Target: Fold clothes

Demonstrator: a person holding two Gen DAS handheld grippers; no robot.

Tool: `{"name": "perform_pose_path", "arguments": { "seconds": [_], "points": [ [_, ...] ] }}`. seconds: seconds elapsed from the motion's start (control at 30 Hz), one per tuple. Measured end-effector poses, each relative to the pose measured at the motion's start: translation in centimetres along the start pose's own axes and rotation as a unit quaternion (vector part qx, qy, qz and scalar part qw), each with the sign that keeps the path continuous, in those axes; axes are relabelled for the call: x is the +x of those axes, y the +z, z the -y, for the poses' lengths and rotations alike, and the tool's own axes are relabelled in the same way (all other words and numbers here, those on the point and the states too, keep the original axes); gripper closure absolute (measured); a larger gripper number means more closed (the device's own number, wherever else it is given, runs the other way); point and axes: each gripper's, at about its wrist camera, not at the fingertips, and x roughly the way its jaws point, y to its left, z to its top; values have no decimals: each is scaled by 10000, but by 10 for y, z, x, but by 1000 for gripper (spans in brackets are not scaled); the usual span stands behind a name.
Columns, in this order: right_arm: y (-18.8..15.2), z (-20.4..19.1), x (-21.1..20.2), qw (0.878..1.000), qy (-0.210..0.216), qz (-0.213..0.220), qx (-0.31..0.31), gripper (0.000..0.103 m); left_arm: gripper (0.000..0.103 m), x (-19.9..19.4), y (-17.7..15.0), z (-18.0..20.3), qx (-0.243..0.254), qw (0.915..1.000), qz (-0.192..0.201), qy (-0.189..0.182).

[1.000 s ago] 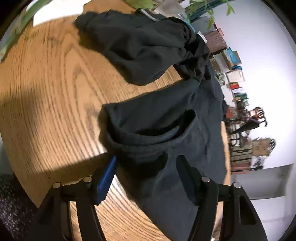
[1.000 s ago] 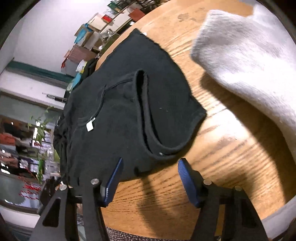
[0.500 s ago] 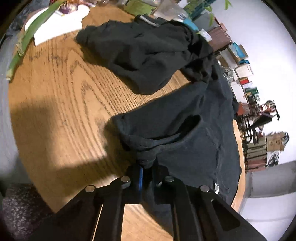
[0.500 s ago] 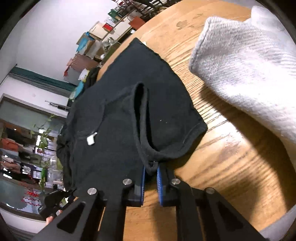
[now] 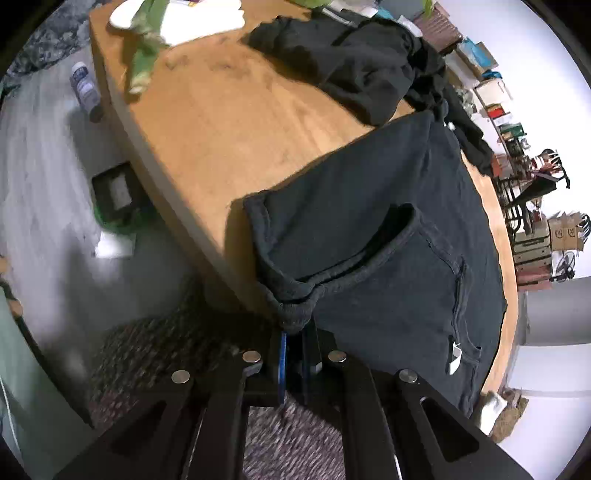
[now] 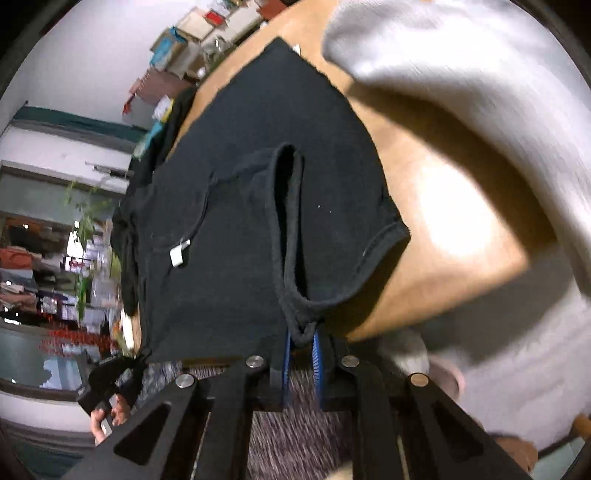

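A black T-shirt (image 5: 388, 229) lies spread on the round wooden table (image 5: 229, 122), its near part drawn over the table's edge. My left gripper (image 5: 293, 334) is shut on a bunched fold of the shirt at one shoulder, beside the collar opening. In the right wrist view the same black T-shirt (image 6: 236, 206) runs away from me, and my right gripper (image 6: 303, 341) is shut on the ribbed edge at the other shoulder. Both grippers hang past the table's rim, over the carpet.
A second dark garment (image 5: 354, 59) lies heaped at the far side. A grey-white knitted garment (image 6: 480, 122) covers the right part of the table. White papers (image 5: 192, 22) and a green leaf (image 5: 142, 62) lie far left. A bottle (image 5: 85, 90) and a dark box (image 5: 116, 192) stand on the floor.
Both grippers, open around the shirt's shoulders a second ago, closed on the cloth. They then pulled back, dragging the shirt towards and over the table's near edge.
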Motion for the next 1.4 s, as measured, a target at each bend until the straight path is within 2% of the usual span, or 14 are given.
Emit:
{"name": "perform_pose_path", "arguments": {
  "seconds": [0.1,0.2,0.33,0.43,0.53,0.6,0.67,0.7,0.9,0.97,1.17,1.23,1.33,1.4],
  "points": [
    [-7,7,3,9999,-63,-148,48,86,97,-2,-4,2,71,9999,60,48],
    [-4,8,-3,9996,-229,-153,95,55,88,-2,-5,5,99,9998,-86,137],
    [8,13,-29,9991,-387,150,72,48,57,-13,0,-7,-86,9997,-73,226],
    [18,21,-51,9974,-475,527,80,43,54,-36,3,-12,-108,9983,322,475],
    [26,32,-57,9969,-491,589,193,43,54,-62,-5,11,684,9905,835,850],
    [27,31,-54,9974,-428,545,172,43,54,-69,-26,45,1736,9744,1073,944],
    [27,30,-51,9982,-325,500,109,43,54,-66,-59,80,2857,9472,1225,783],
    [26,31,-49,9984,-299,474,74,43,54,-60,-84,100,3489,9253,1318,690],
    [11,33,-36,9999,4,163,-56,43,53,-19,-216,174,6051,7703,1957,470],
    [5,38,-30,9993,366,41,46,43,53,-4,-249,180,6546,7278,1995,454],
    [4,47,-7,9917,1168,-234,478,43,53,16,-322,166,7911,5686,2237,277],
    [6,46,2,9914,1154,-329,518,45,53,22,-331,163,8076,5467,2202,211],
    [6,50,17,9909,1103,-427,636,71,53,32,-346,160,8222,5247,2202,120],
    [6,48,21,9904,1149,-419,652,78,53,38,-358,159,8346,4963,2390,24]
  ]
}}
